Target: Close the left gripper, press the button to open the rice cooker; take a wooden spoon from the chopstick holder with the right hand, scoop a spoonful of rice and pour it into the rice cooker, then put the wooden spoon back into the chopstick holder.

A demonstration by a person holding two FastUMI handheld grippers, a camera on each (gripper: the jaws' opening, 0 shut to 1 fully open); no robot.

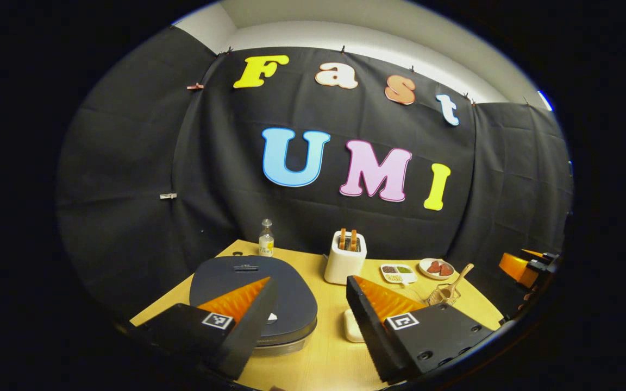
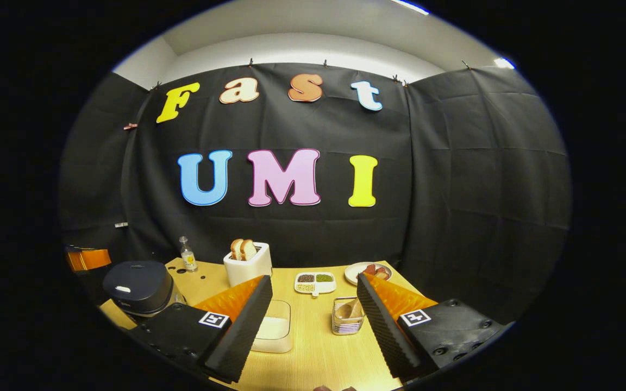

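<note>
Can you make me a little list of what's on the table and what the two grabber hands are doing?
rice cooker: lid closed, at the table's left end
left gripper: open, above the cooker's lid
right gripper: open, holding nothing
wooden spoon: standing in the chopstick holder
rice container: white, low, near the front
toaster: white, two slices sticking up
bottle: small, at the back
sectioned dish: grains in compartments
plate: red pieces on it

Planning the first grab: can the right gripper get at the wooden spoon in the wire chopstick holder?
Probably yes: the right gripper is open, and the wooden spoon in the wire chopstick holder sits just ahead, nothing between.
</note>
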